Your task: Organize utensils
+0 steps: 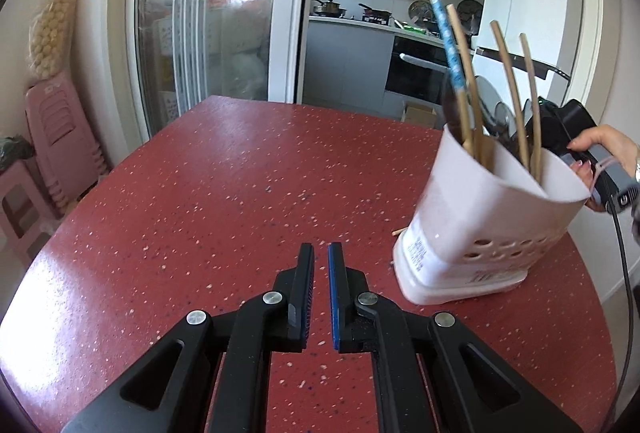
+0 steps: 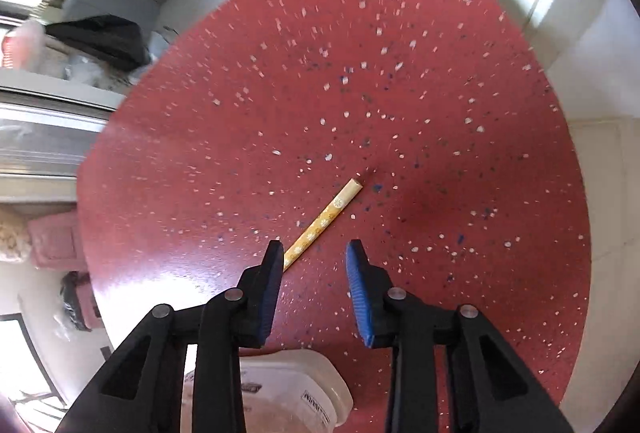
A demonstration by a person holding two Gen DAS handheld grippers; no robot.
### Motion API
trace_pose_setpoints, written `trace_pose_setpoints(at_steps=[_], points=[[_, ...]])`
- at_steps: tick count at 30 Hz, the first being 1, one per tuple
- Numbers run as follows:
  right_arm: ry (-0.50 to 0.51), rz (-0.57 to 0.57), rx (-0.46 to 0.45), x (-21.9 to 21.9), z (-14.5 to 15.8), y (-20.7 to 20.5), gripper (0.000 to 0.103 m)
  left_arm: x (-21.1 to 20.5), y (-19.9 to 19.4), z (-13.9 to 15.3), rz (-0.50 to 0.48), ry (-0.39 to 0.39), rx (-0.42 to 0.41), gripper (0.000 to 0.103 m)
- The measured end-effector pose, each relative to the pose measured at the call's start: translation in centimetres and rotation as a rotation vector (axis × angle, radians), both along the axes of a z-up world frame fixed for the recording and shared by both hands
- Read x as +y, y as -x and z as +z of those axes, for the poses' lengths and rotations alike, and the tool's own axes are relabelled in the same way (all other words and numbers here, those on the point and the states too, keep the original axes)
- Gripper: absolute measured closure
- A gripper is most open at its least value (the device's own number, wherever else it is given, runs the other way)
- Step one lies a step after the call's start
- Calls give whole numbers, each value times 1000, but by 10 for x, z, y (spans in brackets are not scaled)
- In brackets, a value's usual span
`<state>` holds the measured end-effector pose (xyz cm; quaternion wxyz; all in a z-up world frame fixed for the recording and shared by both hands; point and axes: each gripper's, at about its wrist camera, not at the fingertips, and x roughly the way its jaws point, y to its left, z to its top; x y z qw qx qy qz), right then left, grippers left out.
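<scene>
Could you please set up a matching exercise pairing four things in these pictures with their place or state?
Things:
1. white holder
2. yellow chopstick
3. left tool
4. blue-patterned chopstick

States:
A. lying flat on the red table
B. shut, holding nothing
C. standing in the holder
D. tilted, full of utensils

Pairs: 1-D, 2-A, 3-B, 4-C

White perforated utensil holder (image 1: 480, 233) standing upright on the table, holding chopsticks (image 1: 508, 81); yellow floral chopstick (image 2: 326, 221) lying flat beside it.
</scene>
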<state>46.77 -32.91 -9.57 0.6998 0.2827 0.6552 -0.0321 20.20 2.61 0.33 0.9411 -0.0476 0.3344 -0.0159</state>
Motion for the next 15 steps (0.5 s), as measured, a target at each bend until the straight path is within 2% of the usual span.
trace_pose_setpoints(at_steps=[2, 3, 5, 6, 7, 9, 12, 15], points=[[28, 44, 49, 8, -9, -8, 75, 1, 0, -2, 3, -7, 1, 67], [77, 63, 40, 12, -5, -12, 81, 1, 0, -3, 5, -8, 3, 67], [77, 88, 37, 14, -5, -17, 85, 3, 0, -4, 6, -5, 6, 67], [65, 92, 37, 13, -4, -19, 92, 4, 0, -5, 8, -4, 8, 67], [63, 101, 30, 12, -4, -21, 93, 4, -1, -5, 9, -3, 11, 67], [108, 123, -9, 11, 0, -23, 103, 4, -1, -6, 13, -2, 15, 67], [266, 176, -80, 8, 8, -28, 103, 7, -2, -9, 15, -5, 23, 67], [250, 161, -88, -7, 9, -29, 103, 8, -2, -12, 17, -7, 35, 67]])
